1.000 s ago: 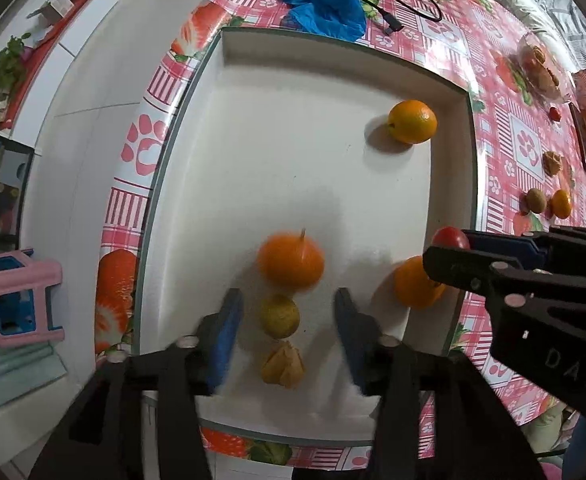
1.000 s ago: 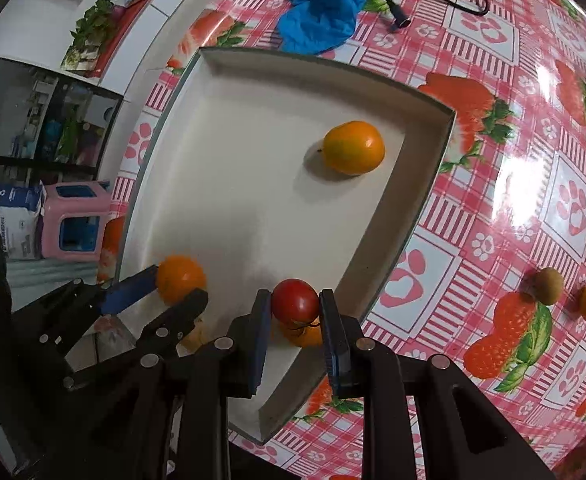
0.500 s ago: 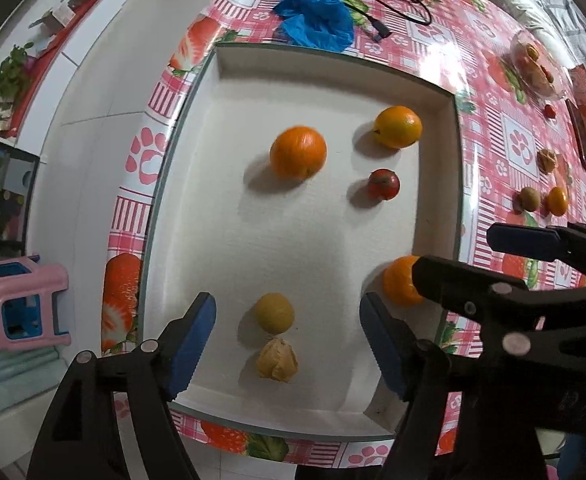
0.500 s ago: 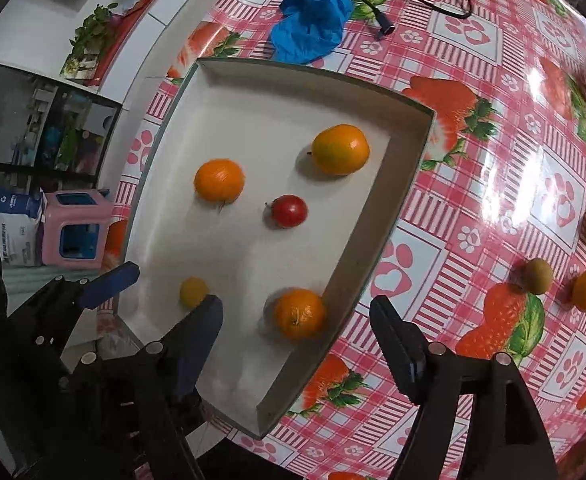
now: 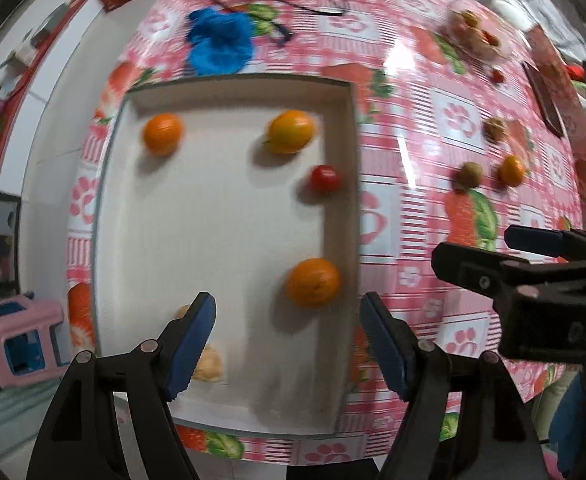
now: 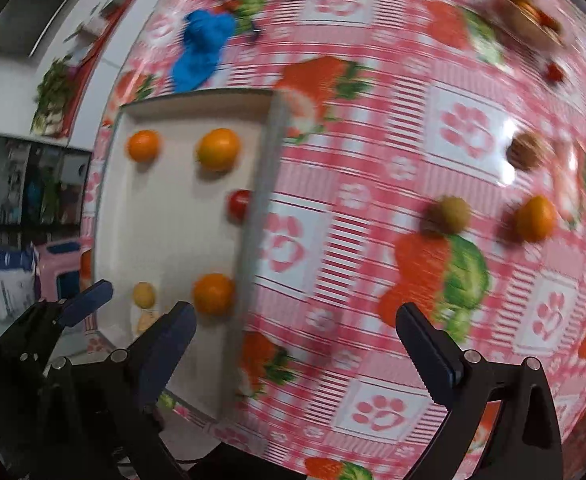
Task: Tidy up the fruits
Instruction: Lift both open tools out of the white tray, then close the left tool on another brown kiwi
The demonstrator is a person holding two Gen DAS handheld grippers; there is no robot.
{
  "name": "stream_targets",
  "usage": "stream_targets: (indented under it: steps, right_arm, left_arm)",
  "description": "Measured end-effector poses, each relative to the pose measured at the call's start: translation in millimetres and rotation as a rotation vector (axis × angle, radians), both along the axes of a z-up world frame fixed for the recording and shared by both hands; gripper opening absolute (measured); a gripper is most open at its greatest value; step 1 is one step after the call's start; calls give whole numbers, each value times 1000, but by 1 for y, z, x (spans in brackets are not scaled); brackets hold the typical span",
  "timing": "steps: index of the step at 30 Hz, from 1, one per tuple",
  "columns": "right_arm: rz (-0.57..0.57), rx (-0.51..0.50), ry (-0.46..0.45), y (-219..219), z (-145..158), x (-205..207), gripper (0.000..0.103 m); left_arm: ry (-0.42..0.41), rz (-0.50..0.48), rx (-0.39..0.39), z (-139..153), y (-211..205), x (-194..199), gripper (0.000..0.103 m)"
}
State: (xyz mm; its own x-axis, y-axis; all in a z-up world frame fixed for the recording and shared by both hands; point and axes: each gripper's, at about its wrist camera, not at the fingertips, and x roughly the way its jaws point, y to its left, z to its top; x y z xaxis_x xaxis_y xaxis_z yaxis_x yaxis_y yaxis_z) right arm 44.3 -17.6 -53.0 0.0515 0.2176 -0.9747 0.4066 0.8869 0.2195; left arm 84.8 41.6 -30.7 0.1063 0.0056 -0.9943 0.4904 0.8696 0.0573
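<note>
Above a strawberry-print tablecloth, two hand-held grippers hover with nothing between their pads. The left gripper hangs with its jaws parted over the near end of a white tray; the right gripper has its jaws opening wide over bare cloth just beyond the tray's 3 o'clock wall.

Six fruits already lie in the tray: an orange at 11 o'clock, a larger yellow-orange one at 1 o'clock, a small red tomato near the 3 o'clock wall, another orange toward 5 o'clock, and at 7 o'clock a pale round fruit beside a papery husked one.

Loose on the cloth at 3 o'clock of the tray wait a small green-brown fruit, a small orange fruit and a brown wrinkled one, probably a walnut.

These look light, round and smooth-skinned, so likely to roll or squirt out of a pinch. A hold across the widest middle, pads on opposite sides, seems safest. The tomato and the husked fruit probably bruise or crush easily; the walnut-like one should take a firm squeeze.

Motion blur smears both views, so skins and stems are hard to read. The left gripper's finger partly covers the pale fruit in its own view. A dish of more fruit at the far table edge is too blurred to sort.
</note>
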Motion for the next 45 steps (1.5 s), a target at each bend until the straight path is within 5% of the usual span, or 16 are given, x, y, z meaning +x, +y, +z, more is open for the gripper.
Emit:
stream_targets:
  steps: [16,21,31,45]
  right_arm:
    - [-297,-120,207,-138,-37,-127,102]
    - [-294,-151,263,-160,-49,-157,102]
    - [-258,-162,262,-151,-53,-158,103]
    - [-232,-189,229,-123,-58,-163,103]
  left_arm:
    - [45,-143,-16,-15,-91,-16,78]
    - [29,-170,-13,-23,-125,-9,78]
    - [9,-190,1,-49,-182,11,76]
    - [31,-179,24,-93,-221,22,45]
